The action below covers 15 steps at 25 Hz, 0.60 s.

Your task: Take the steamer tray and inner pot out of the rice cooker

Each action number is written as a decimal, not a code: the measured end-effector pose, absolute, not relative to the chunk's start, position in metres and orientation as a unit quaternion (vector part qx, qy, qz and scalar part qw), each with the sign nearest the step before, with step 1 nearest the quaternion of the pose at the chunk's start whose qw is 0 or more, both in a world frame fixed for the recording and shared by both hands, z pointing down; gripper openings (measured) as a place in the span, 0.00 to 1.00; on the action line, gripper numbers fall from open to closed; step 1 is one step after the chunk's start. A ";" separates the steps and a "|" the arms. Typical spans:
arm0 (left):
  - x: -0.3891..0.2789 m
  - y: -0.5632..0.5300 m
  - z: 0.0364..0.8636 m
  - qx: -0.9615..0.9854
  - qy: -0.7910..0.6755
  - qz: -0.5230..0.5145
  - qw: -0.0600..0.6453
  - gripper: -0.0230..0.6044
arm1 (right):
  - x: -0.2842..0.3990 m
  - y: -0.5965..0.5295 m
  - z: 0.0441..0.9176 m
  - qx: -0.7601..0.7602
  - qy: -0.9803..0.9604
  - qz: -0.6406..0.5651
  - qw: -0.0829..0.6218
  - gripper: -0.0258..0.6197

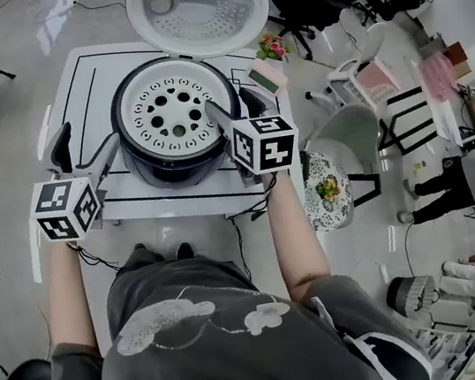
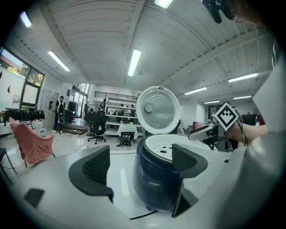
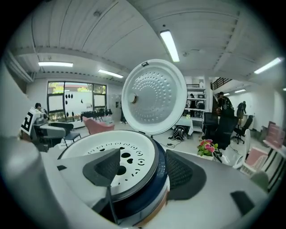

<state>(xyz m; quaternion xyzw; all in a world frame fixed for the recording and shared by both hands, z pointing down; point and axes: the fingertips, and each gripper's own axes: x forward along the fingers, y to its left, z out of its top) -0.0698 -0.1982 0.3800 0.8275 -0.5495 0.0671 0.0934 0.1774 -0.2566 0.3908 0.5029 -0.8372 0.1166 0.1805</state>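
While the perforated steamer tray (image 1: pixel 173 110) fills the open rice cooker (image 1: pixel 171 166) on the white table (image 1: pixel 102 67), we cannot see the inner pot beneath. Small marks on the cooker's collar are too blurred to read. Our right gripper (image 3: pixel 145 172) straddles the rim, jaws wide; our left gripper (image 2: pixel 139 167) gapes beside the wall.

The rice cooker (image 1: pixel 167 167) was noted upright on the white worktop (image 1: pixel 87 83). Its body was dark blue-black and round. Its lid (image 1: pixel 197 7) was swung fully open at the far side, with the dimpled inner face exposed. The white steamer tray (image 1: pixel 173 110), pierced with round and heart-shaped holes, was seated level in the cooker's mouth. The inner pot was covered by the tray and could not be made out.
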 end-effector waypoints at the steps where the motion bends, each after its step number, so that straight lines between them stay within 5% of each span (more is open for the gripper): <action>1: -0.074 -0.201 0.378 0.828 -0.548 0.067 0.097 0.71 | 0.173 -0.260 0.391 0.499 -0.836 0.113 0.197 0.55; 15: -0.074 -0.250 0.394 0.862 -0.491 0.082 0.100 0.71 | 0.176 -0.285 0.437 0.487 -0.781 0.128 0.368 0.54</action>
